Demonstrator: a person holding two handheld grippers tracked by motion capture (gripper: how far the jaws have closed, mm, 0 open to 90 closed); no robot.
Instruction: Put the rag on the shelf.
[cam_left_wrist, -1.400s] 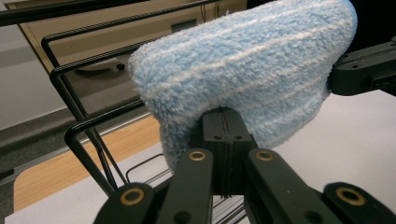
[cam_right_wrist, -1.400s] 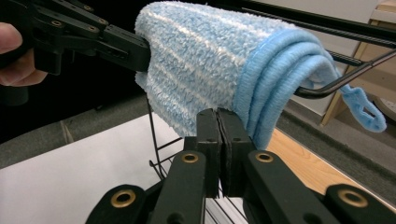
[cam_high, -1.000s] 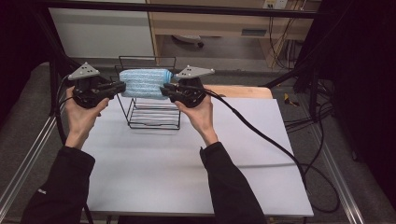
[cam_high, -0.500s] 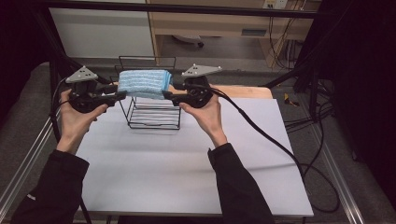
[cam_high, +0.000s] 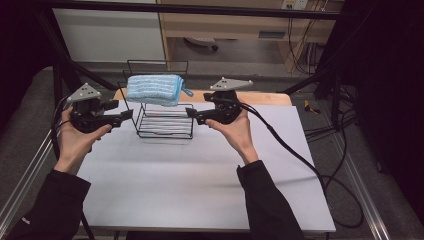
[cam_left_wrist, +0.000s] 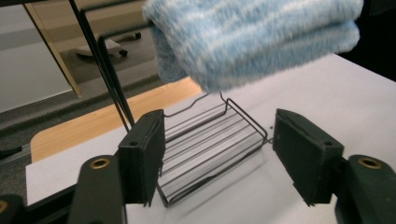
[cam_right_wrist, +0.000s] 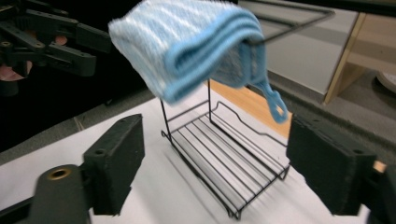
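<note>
One folded cloth (cam_high: 152, 90) atop one wire rack (cam_high: 165, 120), two tools spread wide

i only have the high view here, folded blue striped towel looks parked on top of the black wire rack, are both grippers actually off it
Observer: Yes. In the left gripper view the left gripper has its jaws wide apart with nothing between them; the folded blue striped towel sits above and beyond them.
Operator: and the right one
Observer: The right gripper is open too, with the black wire rack showing through the gap.
Operator: is the towel sitting flat on the top bar
Observer: It is draped over the top bar, folded layers drooping on the near side, and a small blue hanging loop dangles from one corner.
Operator: anything on the rack's lower shelf
Observer: Both gripper views show bare wires there.
</note>
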